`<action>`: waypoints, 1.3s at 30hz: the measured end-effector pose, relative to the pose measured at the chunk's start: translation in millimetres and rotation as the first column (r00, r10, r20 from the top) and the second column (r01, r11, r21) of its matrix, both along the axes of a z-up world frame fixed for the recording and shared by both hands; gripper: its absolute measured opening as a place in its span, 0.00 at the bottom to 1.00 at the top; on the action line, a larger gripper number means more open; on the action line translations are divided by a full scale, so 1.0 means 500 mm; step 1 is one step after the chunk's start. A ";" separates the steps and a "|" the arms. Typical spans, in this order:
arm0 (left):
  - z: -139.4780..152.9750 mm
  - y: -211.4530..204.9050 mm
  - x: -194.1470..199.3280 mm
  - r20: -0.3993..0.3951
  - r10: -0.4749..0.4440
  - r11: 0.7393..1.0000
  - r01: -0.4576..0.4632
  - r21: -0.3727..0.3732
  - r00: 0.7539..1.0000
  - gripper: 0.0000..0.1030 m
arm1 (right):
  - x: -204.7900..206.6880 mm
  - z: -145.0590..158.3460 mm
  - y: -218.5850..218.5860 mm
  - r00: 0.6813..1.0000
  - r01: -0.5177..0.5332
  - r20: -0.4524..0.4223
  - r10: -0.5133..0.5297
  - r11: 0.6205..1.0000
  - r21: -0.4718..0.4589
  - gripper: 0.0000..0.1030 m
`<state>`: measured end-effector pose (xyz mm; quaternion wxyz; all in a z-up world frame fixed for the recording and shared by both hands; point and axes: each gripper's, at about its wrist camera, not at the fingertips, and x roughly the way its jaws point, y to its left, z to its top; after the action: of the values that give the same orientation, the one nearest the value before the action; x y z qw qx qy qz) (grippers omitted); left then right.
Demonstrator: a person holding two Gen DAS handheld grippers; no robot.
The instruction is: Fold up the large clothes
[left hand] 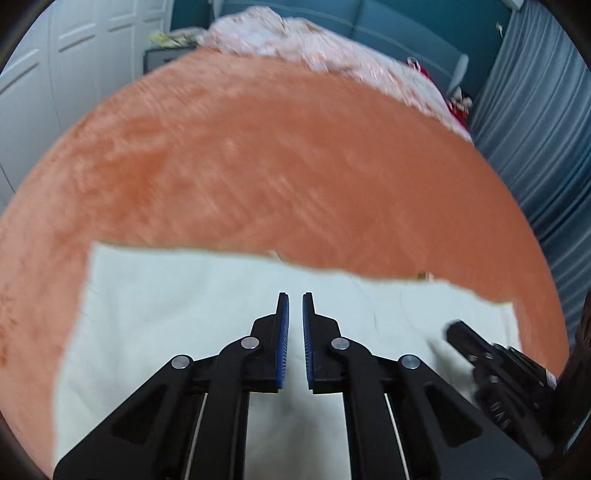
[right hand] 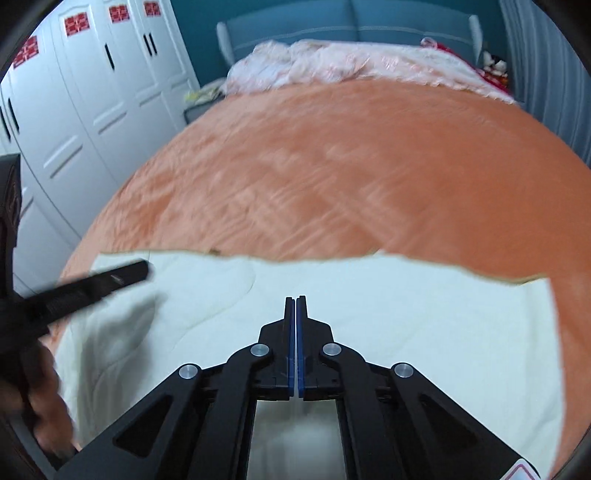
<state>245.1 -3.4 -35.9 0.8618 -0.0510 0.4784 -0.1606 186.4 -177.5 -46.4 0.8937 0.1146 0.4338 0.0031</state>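
Observation:
A large white garment (left hand: 177, 314) lies spread flat on the orange bedspread (left hand: 277, 166), at the near end of the bed. My left gripper (left hand: 294, 299) hovers over it with its jaws slightly apart and nothing between them. My right gripper (right hand: 296, 301) is over the same garment (right hand: 424, 325), jaws closed together and empty. The right gripper shows at the right edge of the left wrist view (left hand: 480, 350). The left gripper shows as a blurred dark bar at the left of the right wrist view (right hand: 92, 288).
A pink-white crumpled quilt (right hand: 351, 62) lies at the bed's far end against a blue headboard (right hand: 351, 22). White wardrobe doors (right hand: 92, 92) stand on the left, a grey-blue curtain (left hand: 535, 147) on the right. Red items (left hand: 458, 103) sit at the far right corner.

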 end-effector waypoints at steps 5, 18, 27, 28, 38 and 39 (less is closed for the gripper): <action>-0.113 -0.024 0.002 -0.044 0.010 1.000 -0.010 0.008 0.999 0.00 | 0.030 -0.088 0.019 0.997 0.003 -0.073 -0.001 1.000 0.019 0.00; -0.163 -0.046 0.002 0.063 0.026 0.999 -0.028 0.027 0.998 0.00 | 0.046 -0.144 0.025 0.999 0.013 -0.035 -0.013 1.000 -0.007 0.00; -0.167 -0.060 -0.002 0.094 0.036 0.997 -0.043 0.071 0.995 0.00 | 0.045 -0.148 0.033 1.000 0.024 -0.005 -0.025 0.999 -0.039 0.00; -0.166 -0.061 0.000 0.092 0.036 0.996 -0.043 0.075 0.995 0.00 | 0.045 -0.147 0.032 1.000 0.025 -0.006 -0.025 0.999 -0.036 0.00; -0.061 -0.024 -0.056 0.022 0.063 0.994 -0.065 0.091 0.998 0.01 | -0.050 -0.016 -0.007 0.992 0.114 0.048 -0.116 0.992 0.047 0.00; -0.049 -0.009 -0.079 0.017 0.067 0.996 -0.067 0.061 0.998 0.01 | -0.078 -0.004 -0.009 0.992 0.109 0.063 -0.112 0.993 0.055 0.00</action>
<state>205.6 -7.8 -60.5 0.8714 -0.0393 0.4748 -0.1172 147.3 -182.2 -48.2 0.9031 0.1613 0.3968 -0.0314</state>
